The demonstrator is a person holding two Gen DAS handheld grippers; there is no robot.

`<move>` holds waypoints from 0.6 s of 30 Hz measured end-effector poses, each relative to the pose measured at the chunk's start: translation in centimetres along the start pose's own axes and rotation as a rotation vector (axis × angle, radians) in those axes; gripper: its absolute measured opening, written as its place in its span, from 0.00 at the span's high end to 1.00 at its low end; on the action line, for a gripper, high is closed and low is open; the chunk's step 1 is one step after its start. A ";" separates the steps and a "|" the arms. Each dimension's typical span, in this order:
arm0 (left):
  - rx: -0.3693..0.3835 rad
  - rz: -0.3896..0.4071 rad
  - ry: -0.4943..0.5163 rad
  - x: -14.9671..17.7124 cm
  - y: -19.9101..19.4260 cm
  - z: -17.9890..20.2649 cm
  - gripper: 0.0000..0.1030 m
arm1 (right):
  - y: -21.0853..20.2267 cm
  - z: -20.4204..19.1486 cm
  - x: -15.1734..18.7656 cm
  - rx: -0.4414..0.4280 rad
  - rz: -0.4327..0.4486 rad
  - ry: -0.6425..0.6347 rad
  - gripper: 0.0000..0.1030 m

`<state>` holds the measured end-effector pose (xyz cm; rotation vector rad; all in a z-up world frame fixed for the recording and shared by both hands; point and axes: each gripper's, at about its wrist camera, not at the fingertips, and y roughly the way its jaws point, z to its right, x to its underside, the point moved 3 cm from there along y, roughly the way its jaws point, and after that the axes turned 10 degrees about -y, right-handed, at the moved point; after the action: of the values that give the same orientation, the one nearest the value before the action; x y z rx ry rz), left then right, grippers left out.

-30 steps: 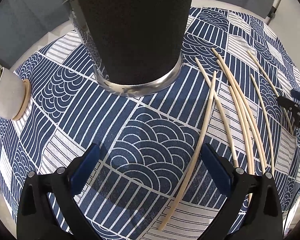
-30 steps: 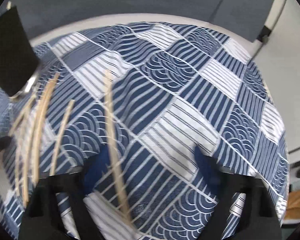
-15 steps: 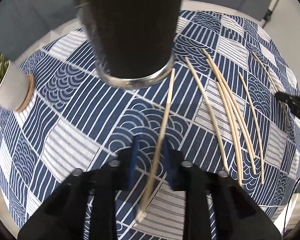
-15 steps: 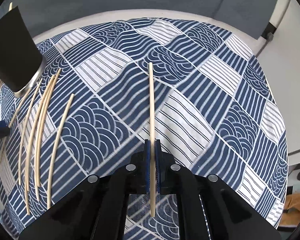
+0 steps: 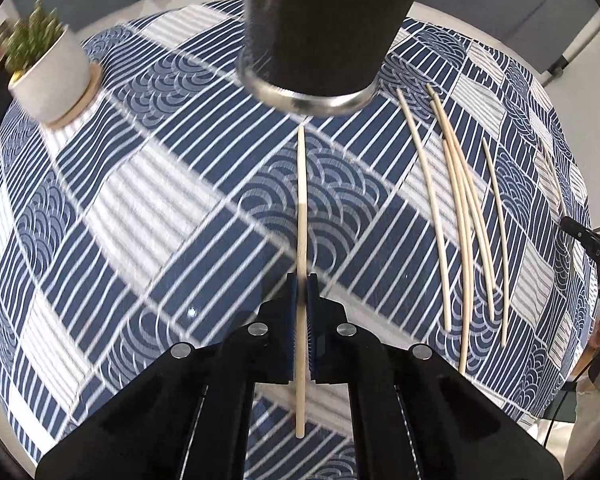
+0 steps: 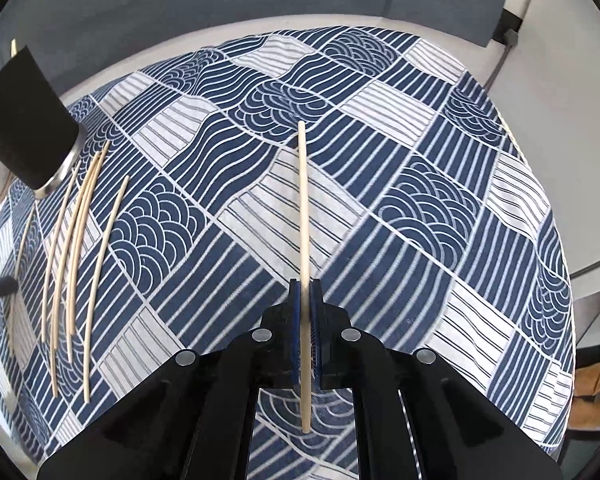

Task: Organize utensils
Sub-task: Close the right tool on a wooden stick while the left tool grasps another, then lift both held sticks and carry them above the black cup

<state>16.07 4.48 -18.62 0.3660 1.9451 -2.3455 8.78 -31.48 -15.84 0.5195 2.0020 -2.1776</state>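
Wooden chopsticks were found in both grippers. The left gripper (image 5: pixel 301 280) had its blue fingers (image 5: pixel 291 320) clamped on one chopstick (image 5: pixel 302 200), whose tip pointed toward 12 o'clock at the black cup (image 5: pixel 324 20). The right gripper (image 6: pixel 306 284) was likewise clamped on a second chopstick (image 6: pixel 305 208). Loose chopsticks (image 5: pixel 464 216) lay at 3 o'clock on the patterned tablecloth (image 5: pixel 140 200); a potted plant (image 5: pixel 48 64) stood at 10 o'clock.

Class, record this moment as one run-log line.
left gripper: shut on chopstick | right gripper: shut on chopstick | loose chopsticks: on tablecloth
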 end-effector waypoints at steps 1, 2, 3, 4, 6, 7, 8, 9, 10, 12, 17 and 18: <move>-0.004 -0.001 -0.010 0.3 -0.1 -0.2 0.95 | -0.2 0.2 0.1 -0.002 0.004 0.000 0.96; -0.009 -0.002 -0.019 0.7 -0.3 -0.4 0.95 | -0.4 0.3 0.1 -0.005 0.008 -0.001 0.96; -0.021 0.003 -0.031 1.1 -0.5 -0.8 0.95 | -0.7 0.4 0.2 -0.009 0.014 -0.002 0.96; -0.031 0.006 -0.041 1.3 -0.7 -1.0 0.95 | -1.1 0.4 0.3 -0.011 0.020 -0.003 0.96; -0.030 0.009 -0.070 2.0 -1.3 -1.7 0.95 | -1.6 0.5 0.4 -0.016 0.033 -0.005 0.96; -0.031 0.014 -0.079 2.1 -1.5 -1.8 0.95 | -1.8 0.5 0.3 -0.023 0.040 -0.006 0.96; -0.044 0.021 -0.089 2.4 -1.9 -2.1 0.95 | -2.1 0.5 0.4 -0.030 0.049 -0.009 0.96; -0.062 0.029 -0.100 2.6 -2.3 -2.4 0.95 | -2.4 0.4 0.4 -0.037 0.056 -0.011 0.96; -0.081 0.039 -0.110 2.7 -2.7 -2.7 0.95 | -2.7 0.4 0.5 -0.046 0.062 -0.011 0.96; -0.104 0.059 -0.126 2.8 -3.5 -3.0 0.95 | -3.3 0.2 0.6 -0.060 0.075 -0.014 0.96; -0.129 0.105 -0.162 2.9 -6.0 -3.6 0.95 | -4.7 -0.1 0.3 -0.079 0.105 -0.025 0.95; -0.128 0.111 -0.165 2.8 -6.3 -3.5 0.95 | -5.1 -0.1 0.1 -0.083 0.113 -0.027 0.95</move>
<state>12.50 9.39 -13.83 0.2550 1.9317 -2.0991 6.98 -30.87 -11.14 0.5742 1.9884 -2.0158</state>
